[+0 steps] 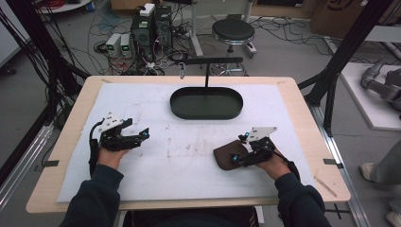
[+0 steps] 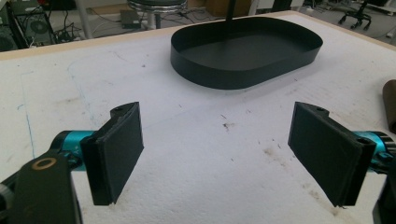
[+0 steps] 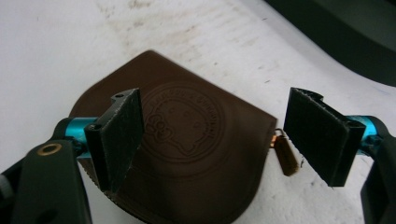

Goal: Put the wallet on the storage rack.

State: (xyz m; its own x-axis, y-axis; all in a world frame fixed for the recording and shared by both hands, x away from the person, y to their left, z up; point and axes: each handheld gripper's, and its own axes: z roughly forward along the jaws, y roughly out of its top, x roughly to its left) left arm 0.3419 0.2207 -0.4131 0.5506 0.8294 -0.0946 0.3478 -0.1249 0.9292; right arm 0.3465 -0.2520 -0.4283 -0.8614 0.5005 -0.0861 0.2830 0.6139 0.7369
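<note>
The right gripper [image 3: 210, 135] has its jaws spread wide over the brown embossed leather pouch [image 3: 187, 149], one pad above its flap, the other by its small brass clasp [image 3: 285, 156] — nothing gripped yet. The pouch lies toward the table's [image 1: 302, 118] right near corner. It looks like the reach-to-grasp step; next comes lowering and closing. The left gripper [image 2: 215, 149] waits wide and empty, facing the black oval metal tray [image 2: 243, 70] at the far edge.

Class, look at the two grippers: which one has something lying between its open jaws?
The right gripper: a brown leather pouch lies on the table between its open jaws. The left gripper has only white mat between its jaws.
</note>
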